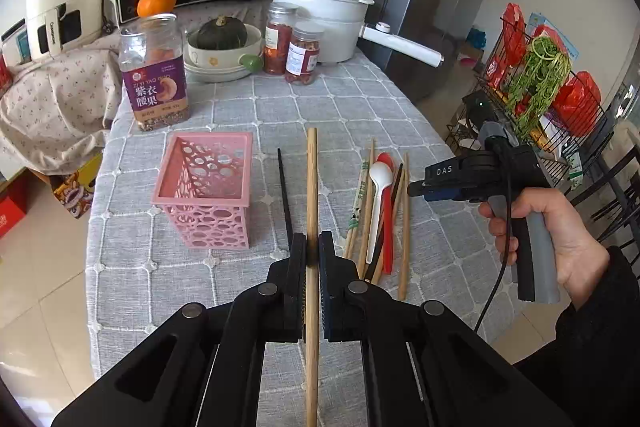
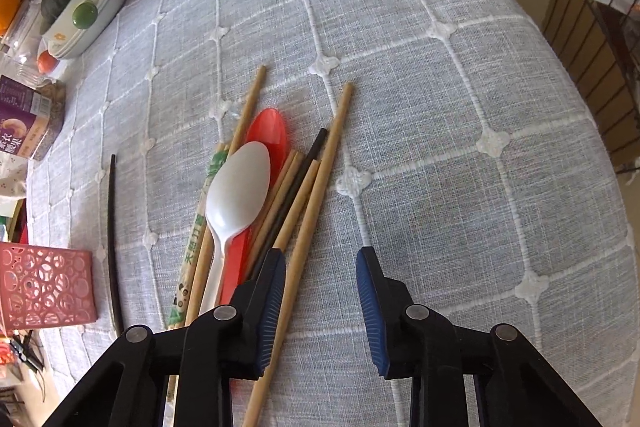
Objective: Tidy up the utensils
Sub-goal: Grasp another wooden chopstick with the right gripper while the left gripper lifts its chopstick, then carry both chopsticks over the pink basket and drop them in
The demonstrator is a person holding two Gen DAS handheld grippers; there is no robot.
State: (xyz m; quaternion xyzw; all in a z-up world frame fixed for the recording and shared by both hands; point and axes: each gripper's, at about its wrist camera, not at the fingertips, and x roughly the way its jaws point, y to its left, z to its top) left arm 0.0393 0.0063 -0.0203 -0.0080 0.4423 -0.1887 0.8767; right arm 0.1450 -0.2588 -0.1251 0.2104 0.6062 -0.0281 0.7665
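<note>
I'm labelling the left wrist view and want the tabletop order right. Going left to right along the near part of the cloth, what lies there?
Pink perforated plastic basket → lone black chopstick → light wooden chopstick clamped in the left hand-held gripper → pile of chopsticks and spoons → right hand-held gripper.

Pink perforated basket (image 1: 206, 187): rectangular, upright, open top, walls pierced with circles, standing on the grey checked cloth. Black chopstick (image 1: 285, 199): single, slim, lying flat just right of the basket. Wooden chopstick (image 1: 312, 227): pale, long, lifted off the cloth and clamped near its middle, pointing away between basket and pile. Utensil pile (image 2: 256, 195): loose bundle lying flat, roughly parallel; includes a white plastic spoon (image 2: 238, 187), bowl up, resting on a red plastic spoon (image 2: 266, 135); a paper-sleeved chopstick pair (image 2: 196, 227) (green print); several bare wooden chopsticks (image 2: 320, 187); one further black chopstick (image 2: 298, 179) among them.
</note>
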